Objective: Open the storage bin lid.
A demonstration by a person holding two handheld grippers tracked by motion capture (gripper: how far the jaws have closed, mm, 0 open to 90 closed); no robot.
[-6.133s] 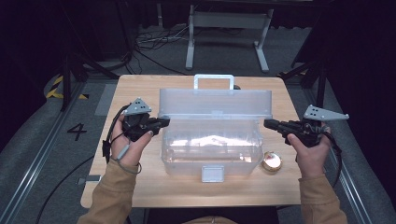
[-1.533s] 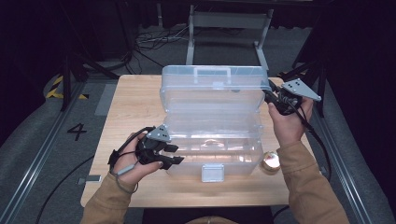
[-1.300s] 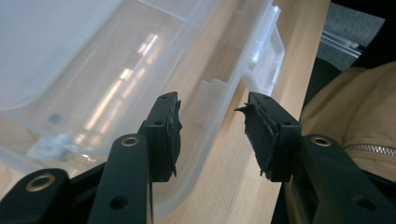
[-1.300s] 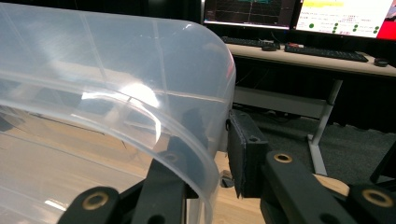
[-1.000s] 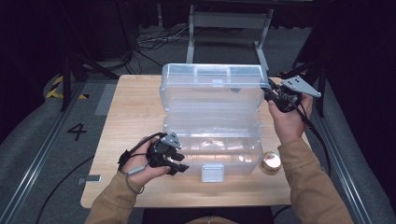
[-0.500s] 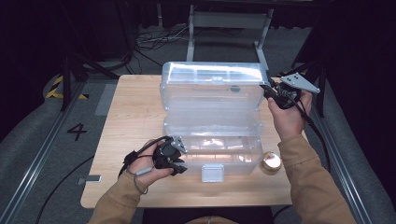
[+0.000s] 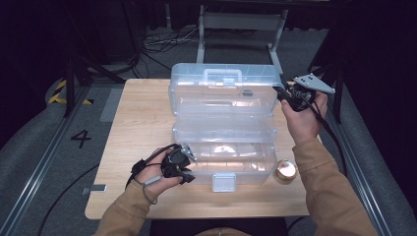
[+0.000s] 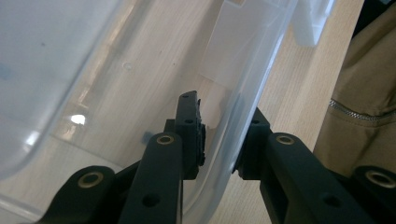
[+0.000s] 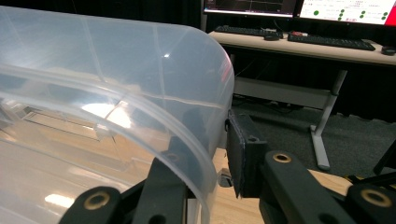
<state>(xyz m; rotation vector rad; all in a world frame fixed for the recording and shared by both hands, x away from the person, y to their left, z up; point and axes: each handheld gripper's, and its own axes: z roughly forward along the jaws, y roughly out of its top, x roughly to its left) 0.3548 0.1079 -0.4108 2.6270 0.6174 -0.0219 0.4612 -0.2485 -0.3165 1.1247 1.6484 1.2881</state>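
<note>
Clear plastic toolbox [image 7: 223,123] standing open in the middle of the wooden bench [image 7: 137,123], see-through throughout, with rounded corners. Lid [image 7: 221,91] swung up at the back, carrying handle [image 7: 223,76] showing on top of it. Lift-out tray [image 7: 223,129] raised on its hinges between lid and lower tub. White latch [image 7: 223,182] hanging at the front wall of the tub [image 7: 231,160]. Contents of tray and tub hard to make out through the glare; only bright reflections and the wood grain beneath.

At the left, near the front left corner of the tub: left hand-held gripper [image 7: 186,164], jaws having just been closing, now set astride the tub's front wall. In the left gripper view, left hand-held gripper [image 8: 219,140] with one pad inside the clear wall and one outside, closed on that wall, bench wood seen through the plastic.

At the right, beside the back right corner: right hand-held gripper [image 7: 281,94], grey three-cornered plate on top, clamped on the lid's edge. In the right gripper view, right hand-held gripper [image 9: 205,158] with the curved lid rim between its jaws, one pad against the outer face.

Just right of the tub's front corner, resting on the bench: small round brass-coloured tin [image 7: 285,171], apart from the toolbox.
</note>
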